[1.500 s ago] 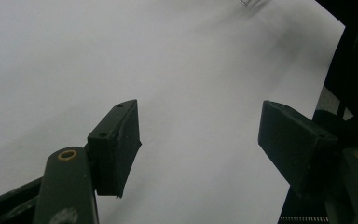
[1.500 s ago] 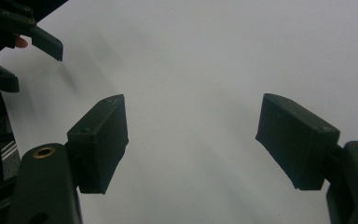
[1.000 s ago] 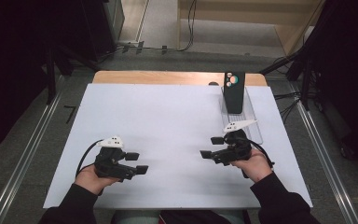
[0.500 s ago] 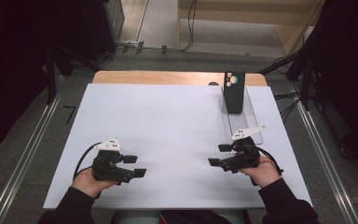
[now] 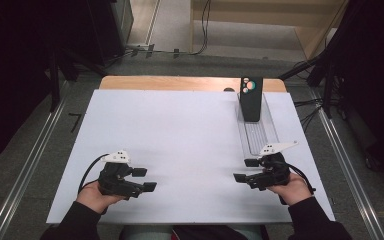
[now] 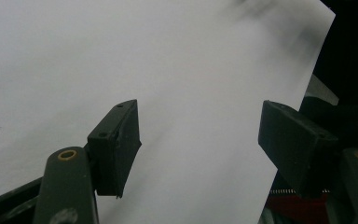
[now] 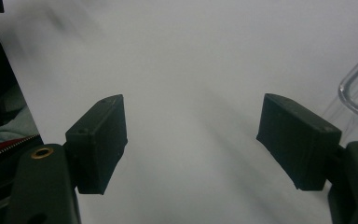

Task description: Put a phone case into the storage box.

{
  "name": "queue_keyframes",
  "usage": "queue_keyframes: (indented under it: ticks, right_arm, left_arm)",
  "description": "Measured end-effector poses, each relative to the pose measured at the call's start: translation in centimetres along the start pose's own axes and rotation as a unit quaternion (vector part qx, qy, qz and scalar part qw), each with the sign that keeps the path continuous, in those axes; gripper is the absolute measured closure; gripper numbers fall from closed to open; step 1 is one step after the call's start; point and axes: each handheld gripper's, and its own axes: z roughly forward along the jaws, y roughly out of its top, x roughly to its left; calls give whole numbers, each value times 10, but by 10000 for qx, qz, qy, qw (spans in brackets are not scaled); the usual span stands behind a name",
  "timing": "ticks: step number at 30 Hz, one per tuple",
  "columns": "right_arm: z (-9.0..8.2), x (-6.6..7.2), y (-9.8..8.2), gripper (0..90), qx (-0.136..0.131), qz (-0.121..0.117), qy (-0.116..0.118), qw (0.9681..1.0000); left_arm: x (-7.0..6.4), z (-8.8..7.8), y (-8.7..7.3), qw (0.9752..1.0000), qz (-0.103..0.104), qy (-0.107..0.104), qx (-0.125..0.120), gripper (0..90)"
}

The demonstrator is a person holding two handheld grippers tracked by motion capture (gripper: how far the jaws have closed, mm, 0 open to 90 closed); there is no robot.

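Note:
My left gripper [image 5: 144,179] rests low over the white table top [image 5: 180,135] near the front left, held in a hand, jaws pointing right. In the left gripper view my left gripper [image 6: 198,140] stands open with bare white surface between the jaws. My right gripper [image 5: 245,170] is at the front right, jaws pointing left, just below the near end of a clear plastic tray [image 5: 258,134]. The right gripper view has my right gripper [image 7: 191,142] open and empty, with the clear tray's rim [image 7: 356,88] at the right edge. A black upright box [image 5: 251,98] with coloured dots stands at the tray's far end.
A wooden strip [image 5: 180,83] runs along the table's far edge. Metal rails [image 5: 25,165] flank the table on both sides, and cables lie on the floor behind. The table's front edge is close under both hands.
My right gripper has moved toward the near edge and slightly right, away from the tray's near end. The left gripper has stayed where it was.

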Motion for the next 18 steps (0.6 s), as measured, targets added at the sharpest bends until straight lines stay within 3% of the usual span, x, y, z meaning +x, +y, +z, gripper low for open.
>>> queue_keyframes:
  ticks: [18]
  right_arm:
    - [-11, -9, -16, 220, -18, 70, -243, 9997]
  left_arm:
    - [1, -5, -5, 10000, -48, 28, 31, 297]
